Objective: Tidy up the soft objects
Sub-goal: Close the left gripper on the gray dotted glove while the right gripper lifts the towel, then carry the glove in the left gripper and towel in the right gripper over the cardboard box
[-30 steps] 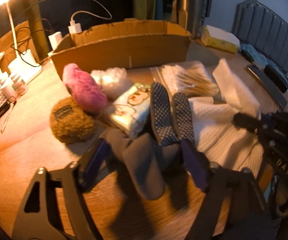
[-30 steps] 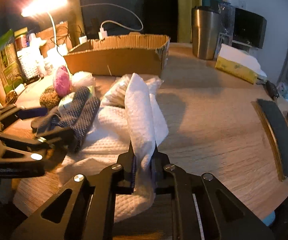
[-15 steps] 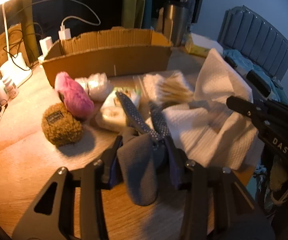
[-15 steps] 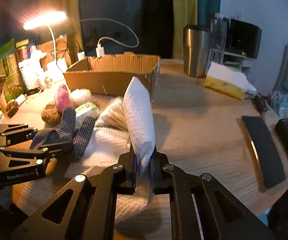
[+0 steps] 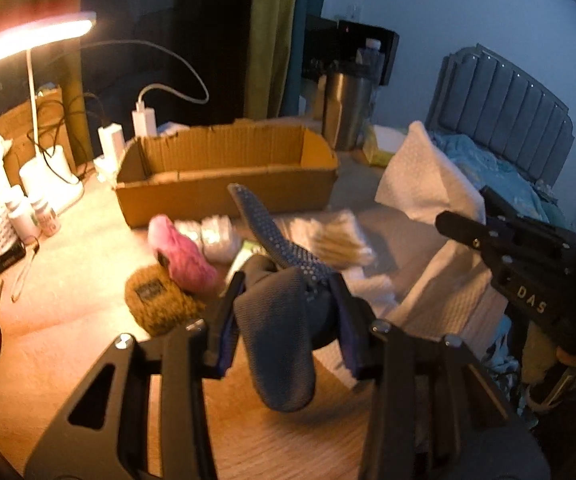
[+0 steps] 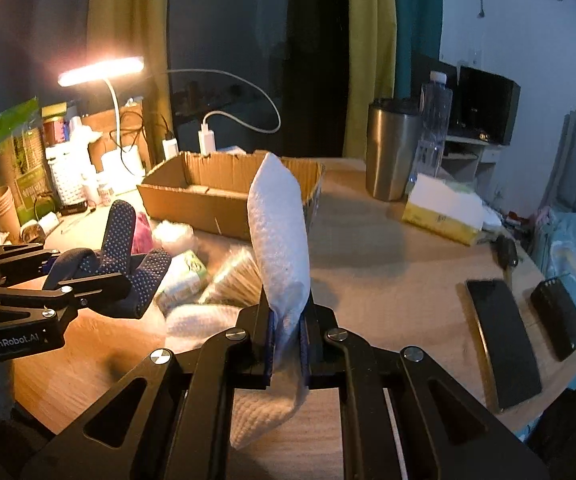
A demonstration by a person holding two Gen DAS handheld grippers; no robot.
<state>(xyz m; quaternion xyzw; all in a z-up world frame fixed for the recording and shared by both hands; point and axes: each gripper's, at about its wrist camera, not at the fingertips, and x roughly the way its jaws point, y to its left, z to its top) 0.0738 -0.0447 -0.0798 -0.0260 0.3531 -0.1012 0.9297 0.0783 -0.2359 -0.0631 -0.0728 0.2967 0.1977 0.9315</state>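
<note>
my left hand-held gripper (image 5: 288,320) clamped on dotted dark glove (image 5: 275,312), my right hand-held gripper (image 6: 288,336) pinching white towel (image 6: 277,240), both above desk (image 6: 388,256), cardboard box (image 5: 223,176) behind

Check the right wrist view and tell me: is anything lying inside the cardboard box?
No, the cardboard box shows only its bare floor and walls, while the white towel is clamped in the right gripper in front of it.

Dotted grey gloves (image 5: 283,304) and white towel (image 6: 279,240) held raised above table (image 6: 388,264).
</note>
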